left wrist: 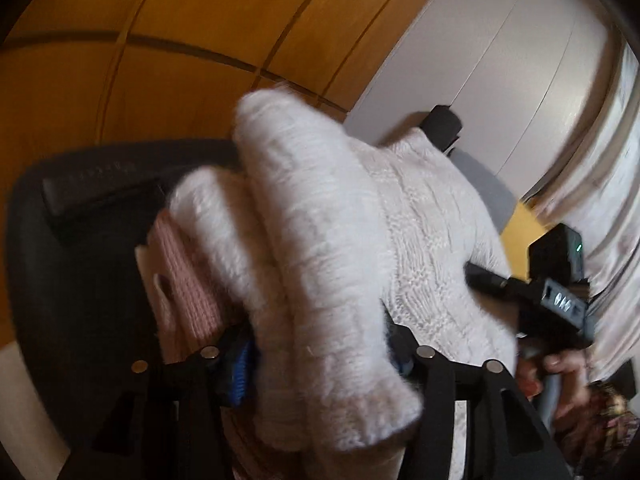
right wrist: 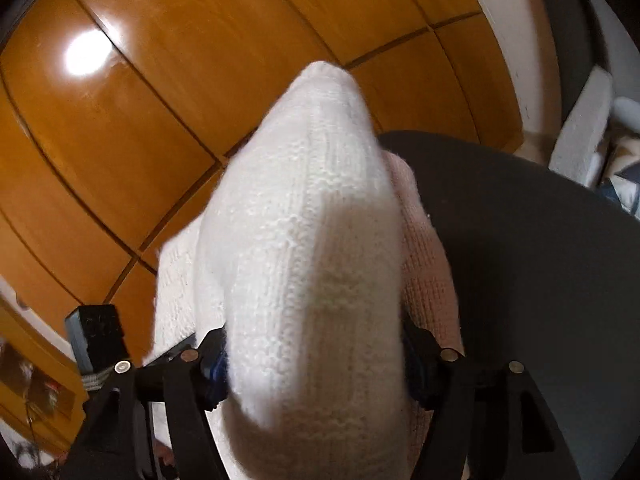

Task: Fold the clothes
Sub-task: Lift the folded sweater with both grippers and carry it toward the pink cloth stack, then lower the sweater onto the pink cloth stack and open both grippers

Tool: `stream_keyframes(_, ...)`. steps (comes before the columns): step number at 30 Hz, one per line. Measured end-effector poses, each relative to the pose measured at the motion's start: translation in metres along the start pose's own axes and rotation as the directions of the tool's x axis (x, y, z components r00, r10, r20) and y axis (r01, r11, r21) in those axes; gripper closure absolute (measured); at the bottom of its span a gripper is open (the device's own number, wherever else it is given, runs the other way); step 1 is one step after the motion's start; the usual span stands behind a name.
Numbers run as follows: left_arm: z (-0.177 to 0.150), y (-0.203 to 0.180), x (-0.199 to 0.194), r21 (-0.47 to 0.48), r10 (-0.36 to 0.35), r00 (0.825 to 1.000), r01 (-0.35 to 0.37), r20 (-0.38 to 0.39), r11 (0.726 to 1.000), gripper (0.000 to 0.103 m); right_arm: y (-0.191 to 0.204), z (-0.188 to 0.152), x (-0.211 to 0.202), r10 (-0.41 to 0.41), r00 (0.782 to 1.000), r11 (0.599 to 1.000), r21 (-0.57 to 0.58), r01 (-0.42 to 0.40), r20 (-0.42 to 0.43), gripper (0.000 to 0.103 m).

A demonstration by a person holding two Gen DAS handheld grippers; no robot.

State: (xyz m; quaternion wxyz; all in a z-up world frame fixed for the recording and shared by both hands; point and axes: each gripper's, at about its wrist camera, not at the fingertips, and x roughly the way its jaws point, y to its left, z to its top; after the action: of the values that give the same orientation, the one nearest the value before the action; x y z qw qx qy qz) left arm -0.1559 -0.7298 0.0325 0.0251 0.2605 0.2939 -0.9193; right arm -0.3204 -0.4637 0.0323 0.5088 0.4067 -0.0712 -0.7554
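A thick white knit sweater is bunched up and held in the air by both grippers. My left gripper is shut on a fold of it, which bulges out between the fingers. My right gripper is shut on another fold of the same sweater. A pink knit garment lies under the white one on a dark chair seat; it also shows in the right wrist view. The right gripper's body appears at the right of the left wrist view, with the person's hand below it.
A dark grey office chair stands below, its seat and armrest visible. Orange wooden wardrobe doors stand behind. White doors and a pale curtain are at the right. The left gripper's body shows at lower left.
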Motion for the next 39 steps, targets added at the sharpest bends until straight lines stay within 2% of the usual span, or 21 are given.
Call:
stream_keyframes(2,0.003,0.006,-0.008,-0.009,-0.019,1.0,0.019,0.0,1.0,0.049,0.002,-0.001,-0.005,0.012,1.0,1.0,-0.026,-0.012,-0.007,0.03)
stream_keyframes(3,0.004,0.004,-0.017,0.002,0.008,1.0,-0.008,0.021,1.0,0.049,0.005,0.0,-0.013,0.003,1.0,0.999,-0.036,-0.003,0.002,0.028)
stream_keyframes(6,0.005,-0.005,-0.048,0.038,0.098,0.991,-0.102,0.095,0.994,0.051,0.02,0.0,-0.049,-0.073,0.994,0.995,-0.062,0.078,0.087,0.028)
stream_keyframes(7,0.003,-0.018,-0.062,0.074,0.173,0.971,-0.187,0.166,0.98,0.052,0.025,0.001,-0.062,-0.098,0.988,0.992,-0.071,0.107,0.121,0.026)
stream_keyframes(9,0.002,-0.045,-0.086,0.139,0.284,0.907,-0.339,0.312,0.93,0.054,0.042,0.003,-0.084,-0.141,0.971,0.978,-0.123,0.166,0.196,0.026)
stream_keyframes(11,0.009,-0.071,-0.09,0.226,0.287,0.878,-0.39,0.382,0.892,0.054,0.061,0.016,-0.081,-0.216,0.951,0.934,-0.236,0.268,0.223,0.044)
stream_keyframes(12,0.013,-0.085,-0.084,0.28,0.283,0.88,-0.402,0.381,0.872,0.054,0.072,0.024,-0.074,-0.262,0.937,0.896,-0.302,0.325,0.231,0.06)
stream_keyframes(15,0.023,-0.117,-0.033,0.46,0.329,0.888,-0.45,0.32,0.766,0.054,0.094,0.038,-0.045,-0.344,0.915,0.797,-0.451,0.403,0.21,0.06)
stream_keyframes(17,0.023,-0.118,0.005,0.537,0.398,0.871,-0.49,0.286,0.687,0.054,0.089,0.041,-0.031,-0.381,0.906,0.762,-0.492,0.421,0.185,0.06)
stream_keyframes(18,0.023,-0.107,0.024,0.548,0.449,0.858,-0.507,0.249,0.665,0.053,0.09,0.045,-0.018,-0.41,0.897,0.748,-0.502,0.434,0.164,0.06)
stream_keyframes(20,0.026,-0.078,0.049,0.495,0.466,0.875,-0.466,0.133,0.733,0.053,0.082,0.048,0.011,-0.467,0.879,0.748,-0.487,0.452,0.098,0.06)
stream_keyframes(21,0.03,-0.066,0.051,0.441,0.438,0.892,-0.439,0.11,0.783,0.051,0.078,0.043,0.019,-0.481,0.875,0.767,-0.461,0.447,0.049,0.06)
stream_keyframes(23,0.036,-0.05,0.051,0.361,0.388,0.917,-0.394,0.093,0.845,0.05,0.063,0.044,0.029,-0.481,0.877,0.802,-0.394,0.448,0.018,0.06)
stream_keyframes(28,0.037,-0.06,0.062,0.378,0.423,0.896,-0.441,0.136,0.814,0.05,0.045,0.045,0.042,-0.47,0.881,0.825,-0.33,0.459,0.051,0.06)
stream_keyframes(31,0.038,-0.065,0.058,0.366,0.43,0.894,-0.444,0.123,0.818,0.05,0.049,0.043,0.049,-0.485,0.871,0.806,-0.347,0.479,0.074,0.059)
stream_keyframes(33,0.041,-0.074,0.046,0.372,0.452,0.884,-0.461,0.118,0.805,0.05,0.064,0.044,0.044,-0.49,0.867,0.783,-0.39,0.484,0.09,0.056)
stream_keyframes(35,0.04,-0.082,0.032,0.37,0.481,0.87,-0.486,0.113,0.792,0.05,0.088,0.043,0.031,-0.489,0.865,0.754,-0.444,0.485,0.114,0.043)
stream_keyframes(36,0.038,-0.087,0.023,0.363,0.499,0.859,-0.502,0.11,0.785,0.05,0.097,0.038,0.022,-0.497,0.858,0.737,-0.461,0.495,0.128,0.007)
stream_keyframes(37,0.035,-0.092,0.014,0.356,0.518,0.849,-0.518,0.106,0.777,0.05,0.104,0.031,0.013,-0.505,0.852,0.728,-0.46,0.508,0.142,0.0)
stream_keyframes(38,0.028,-0.096,0.003,0.341,0.544,0.833,-0.542,0.1,0.768,0.05,0.11,0.023,0.003,-0.502,0.851,0.732,-0.449,0.513,0.155,0.0)
stream_keyframes(39,0.02,-0.098,-0.008,0.327,0.552,0.829,-0.548,0.091,0.77,0.05,0.115,0.013,-0.007,-0.498,0.851,0.737,-0.438,0.515,0.164,0.0)
